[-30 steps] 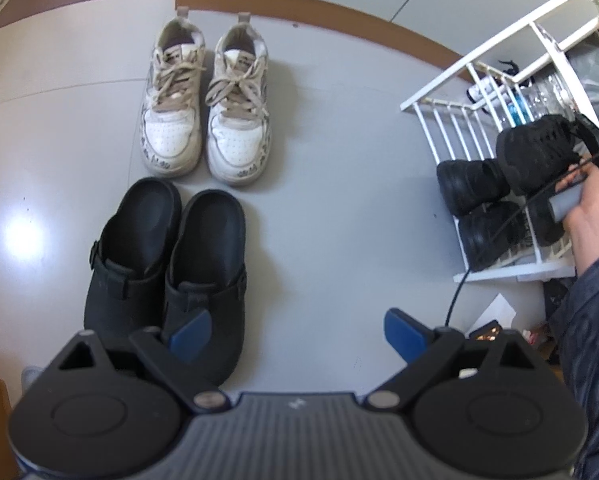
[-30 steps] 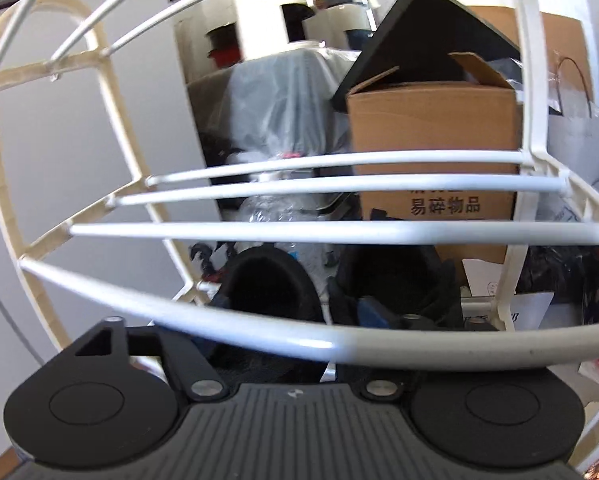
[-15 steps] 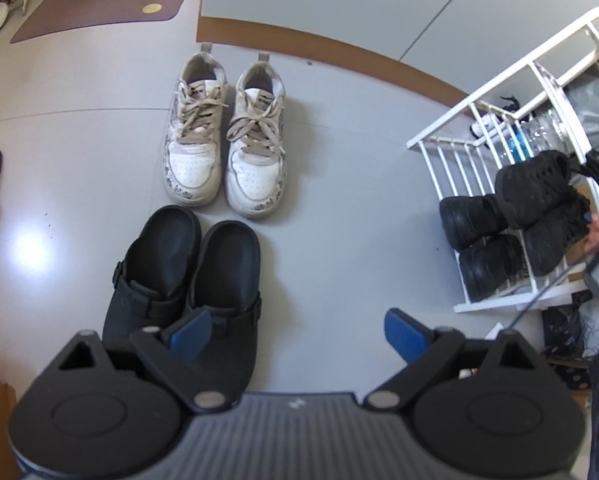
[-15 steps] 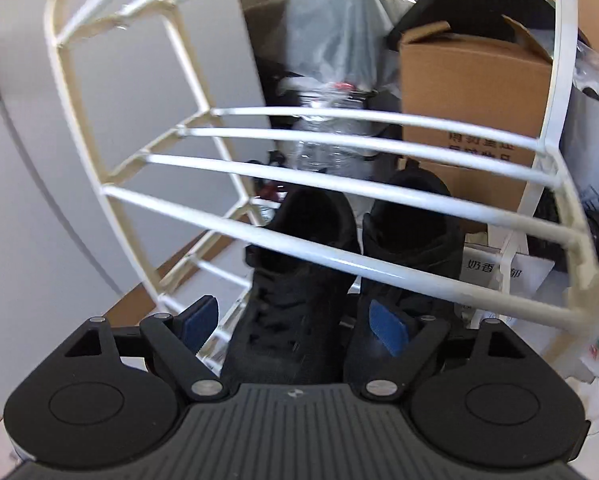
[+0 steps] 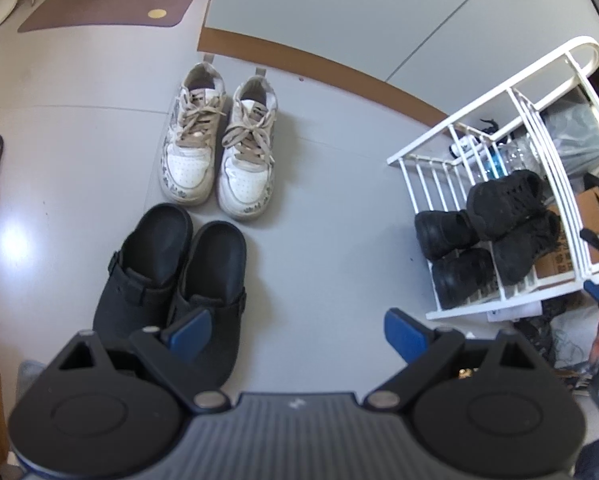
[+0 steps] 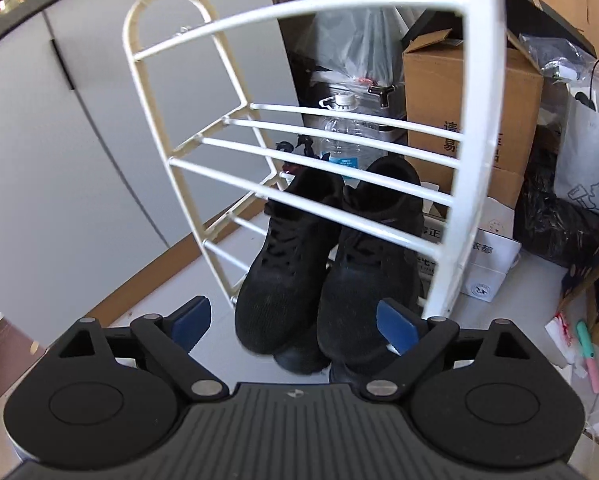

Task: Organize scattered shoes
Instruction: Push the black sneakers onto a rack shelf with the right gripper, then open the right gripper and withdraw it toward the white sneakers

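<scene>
**Shoe count: eight in four pairs**

Two white sneakers (image 5: pixel 219 152) and two black clogs (image 5: pixel 175 280) sit on the floor. Four black shoes (image 5: pixel 487 232) are on one white rack (image 5: pixel 419 156). One cardboard box (image 6: pixel 467 120), one water bottle (image 6: pixel 343 128).

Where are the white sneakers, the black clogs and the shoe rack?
white sneakers (image 5: pixel 245 160): left wrist view, laces of right-hand shoe.
black clogs (image 5: pixel 215 264): left wrist view, footbed of right-hand clog.
shoe rack (image 6: pixel 315 152): right wrist view, shelf bar.

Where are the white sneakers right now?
In the left wrist view, the white sneakers stand side by side on the floor, heels against the brown baseboard, just beyond the black clogs and well left of the rack.
</scene>
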`<state>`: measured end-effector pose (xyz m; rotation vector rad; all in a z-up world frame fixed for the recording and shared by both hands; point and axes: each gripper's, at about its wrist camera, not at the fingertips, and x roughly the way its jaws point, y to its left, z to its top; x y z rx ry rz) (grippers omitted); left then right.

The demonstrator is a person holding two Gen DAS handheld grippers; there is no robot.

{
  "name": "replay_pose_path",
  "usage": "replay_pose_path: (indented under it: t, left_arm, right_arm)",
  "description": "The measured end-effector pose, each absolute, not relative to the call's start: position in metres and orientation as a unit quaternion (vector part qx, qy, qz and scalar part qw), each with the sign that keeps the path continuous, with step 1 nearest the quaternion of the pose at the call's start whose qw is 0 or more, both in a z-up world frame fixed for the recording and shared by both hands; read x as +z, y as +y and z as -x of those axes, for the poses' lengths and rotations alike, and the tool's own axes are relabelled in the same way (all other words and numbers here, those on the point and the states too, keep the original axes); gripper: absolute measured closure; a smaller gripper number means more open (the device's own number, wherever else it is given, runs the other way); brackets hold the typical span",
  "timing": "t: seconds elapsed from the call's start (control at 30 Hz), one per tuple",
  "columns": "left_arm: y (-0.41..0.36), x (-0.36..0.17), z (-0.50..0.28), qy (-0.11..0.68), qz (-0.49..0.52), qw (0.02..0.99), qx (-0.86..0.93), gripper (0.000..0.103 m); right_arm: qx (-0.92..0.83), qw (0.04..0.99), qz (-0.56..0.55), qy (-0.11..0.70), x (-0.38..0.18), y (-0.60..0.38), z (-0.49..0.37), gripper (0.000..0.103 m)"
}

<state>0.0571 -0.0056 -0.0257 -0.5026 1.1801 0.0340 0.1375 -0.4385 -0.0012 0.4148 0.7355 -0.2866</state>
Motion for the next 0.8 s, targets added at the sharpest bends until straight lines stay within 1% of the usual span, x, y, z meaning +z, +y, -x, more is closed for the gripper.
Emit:
replay_pose_path:
  t: [0.3, 0.53, 0.63, 0.8]
  left_arm:
    - [0.010, -0.019, -0.038, 0.541, 0.210, 0.814, 0.018, 0.008]
    - [0.029, -0.018, -0.022, 0.537, 0.201, 0.819, 0.030, 0.008]
    - [0.042, -0.020, -0.019, 0.538, 0.220, 0.813, 0.036, 0.008]
    - [0.051, -0.014, -0.017, 0.532, 0.217, 0.817, 0.044, 0.008]
  right_arm:
    - [-0.104, 0.914, -0.168, 0.354, 0.020, -0.416, -0.082, 0.008]
    - [-0.079, 0.925, -0.138, 0.344, 0.024, -0.400, -0.059, 0.008]
    - [-0.066, 0.928, -0.129, 0.342, 0.026, -0.393, -0.054, 0.008]
    - [-0.053, 0.934, -0.113, 0.334, 0.030, -0.380, -0.050, 0.008]
